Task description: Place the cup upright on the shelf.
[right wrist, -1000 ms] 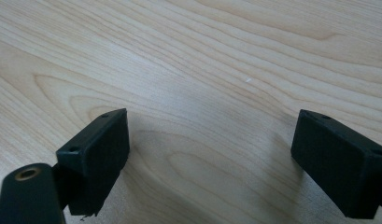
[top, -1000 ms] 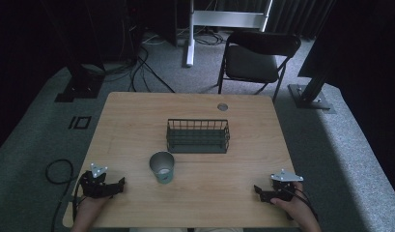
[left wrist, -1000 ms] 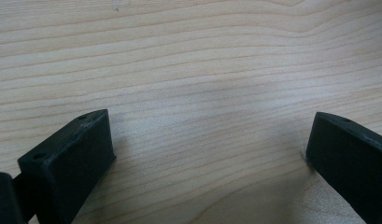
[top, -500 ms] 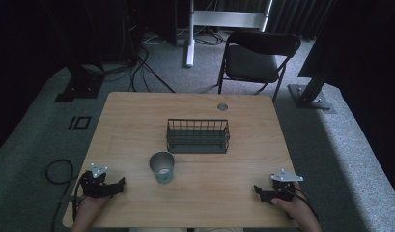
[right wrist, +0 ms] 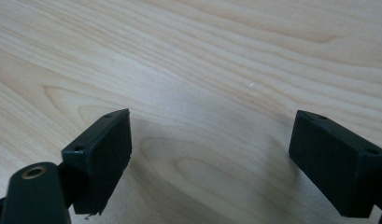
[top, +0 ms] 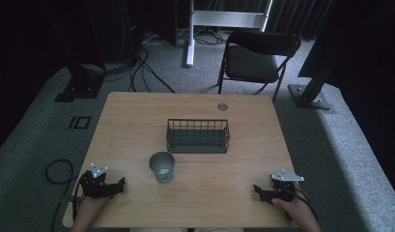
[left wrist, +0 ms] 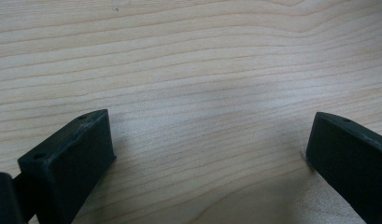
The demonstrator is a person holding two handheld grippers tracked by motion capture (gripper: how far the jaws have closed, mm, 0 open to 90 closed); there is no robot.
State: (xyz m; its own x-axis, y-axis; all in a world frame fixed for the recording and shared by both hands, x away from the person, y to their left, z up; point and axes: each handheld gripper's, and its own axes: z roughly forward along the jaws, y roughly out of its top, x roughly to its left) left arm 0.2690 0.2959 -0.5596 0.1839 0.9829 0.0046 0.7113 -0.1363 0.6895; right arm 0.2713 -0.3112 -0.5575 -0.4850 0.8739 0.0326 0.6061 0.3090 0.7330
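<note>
Altogether one cup (top: 162, 166), one wire basket (top: 198, 136), two wide-open claws.

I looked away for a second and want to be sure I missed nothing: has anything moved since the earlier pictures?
Nothing visibly changed. The left tool and right tool rest open on the table near its front edge, holding nothing. The cup stands in front of the wire basket, both untouched.

Your wooden table (top: 137, 125) carries a wire basket (top: 198, 136) at its middle. A metal cup (top: 162, 166) stands near the basket, on your side.
</note>
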